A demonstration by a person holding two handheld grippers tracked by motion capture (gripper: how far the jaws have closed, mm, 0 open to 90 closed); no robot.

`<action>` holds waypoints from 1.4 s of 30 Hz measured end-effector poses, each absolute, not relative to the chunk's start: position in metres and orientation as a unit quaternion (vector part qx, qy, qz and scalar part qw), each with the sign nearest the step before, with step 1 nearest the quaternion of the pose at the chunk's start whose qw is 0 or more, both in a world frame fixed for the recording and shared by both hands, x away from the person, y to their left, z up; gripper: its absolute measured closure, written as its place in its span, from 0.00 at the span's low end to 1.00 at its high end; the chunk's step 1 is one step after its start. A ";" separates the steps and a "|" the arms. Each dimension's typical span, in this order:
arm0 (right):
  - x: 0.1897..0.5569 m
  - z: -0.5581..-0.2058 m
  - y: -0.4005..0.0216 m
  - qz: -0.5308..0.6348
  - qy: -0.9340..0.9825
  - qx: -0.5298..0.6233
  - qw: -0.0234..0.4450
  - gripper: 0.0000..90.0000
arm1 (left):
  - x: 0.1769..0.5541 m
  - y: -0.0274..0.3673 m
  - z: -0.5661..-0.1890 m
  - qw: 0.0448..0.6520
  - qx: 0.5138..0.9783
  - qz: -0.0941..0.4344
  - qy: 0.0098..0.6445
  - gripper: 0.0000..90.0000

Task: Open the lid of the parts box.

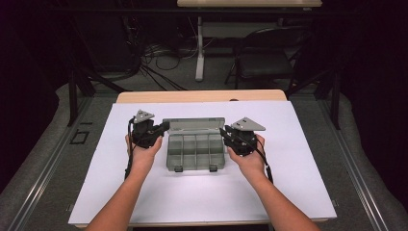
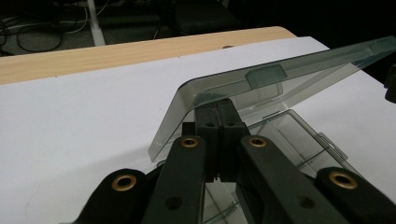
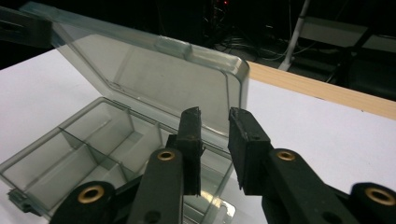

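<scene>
Holding the clear plastic box [image 1: 196, 144] between them, the two grippers sit one at each end of it on the white table [image 1: 288, 183]. The box is open, and its lid [image 1: 195, 124] leans up and back, away from the person. The left gripper [image 2: 217, 106] has its jaws pressed tight together, with their tips right at the lid's corner, touching it or just under it, likely to prop the lid up so it does not fall shut. The right gripper [image 3: 215, 116] has its jaws a little apart with nothing between them. It waits just beside the lid's other edge, above the empty little rooms [image 3: 84, 144] inside the box, maybe ready to pinch that edge.
</scene>
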State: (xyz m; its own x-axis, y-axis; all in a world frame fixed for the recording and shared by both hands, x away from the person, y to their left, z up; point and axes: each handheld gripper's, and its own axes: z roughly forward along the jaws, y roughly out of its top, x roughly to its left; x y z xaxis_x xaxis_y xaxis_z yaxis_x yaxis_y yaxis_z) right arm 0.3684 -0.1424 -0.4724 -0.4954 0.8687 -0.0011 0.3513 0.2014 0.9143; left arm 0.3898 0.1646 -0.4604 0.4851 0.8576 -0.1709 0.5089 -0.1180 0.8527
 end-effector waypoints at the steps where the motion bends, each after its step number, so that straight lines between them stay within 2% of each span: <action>1: 0.369 -0.474 -0.143 0.469 0.724 0.425 0.274 0.82 | 0.390 0.164 -0.460 0.468 0.723 0.186 0.473 1.00; 13: 0.389 -0.492 -0.143 0.454 0.719 0.443 0.282 0.73 | 0.392 0.165 -0.459 0.468 0.721 0.187 0.475 1.00; 22: 0.398 -0.505 -0.139 0.444 0.718 0.451 0.288 0.70 | 0.393 0.164 -0.460 0.468 0.721 0.188 0.475 1.00; 42: 0.417 -0.530 -0.132 0.435 0.708 0.480 0.281 0.84 | 0.394 0.165 -0.460 0.469 0.719 0.187 0.478 1.00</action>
State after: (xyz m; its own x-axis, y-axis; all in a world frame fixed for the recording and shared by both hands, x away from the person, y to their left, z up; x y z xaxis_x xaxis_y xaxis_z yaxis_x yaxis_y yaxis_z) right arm 0.4166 -0.1320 -0.5296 -0.3805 0.9246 0.0197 0.4350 0.1602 0.8861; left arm 0.3943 0.1647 -0.4599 0.4737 0.8622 -0.1793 0.5114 -0.1036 0.8531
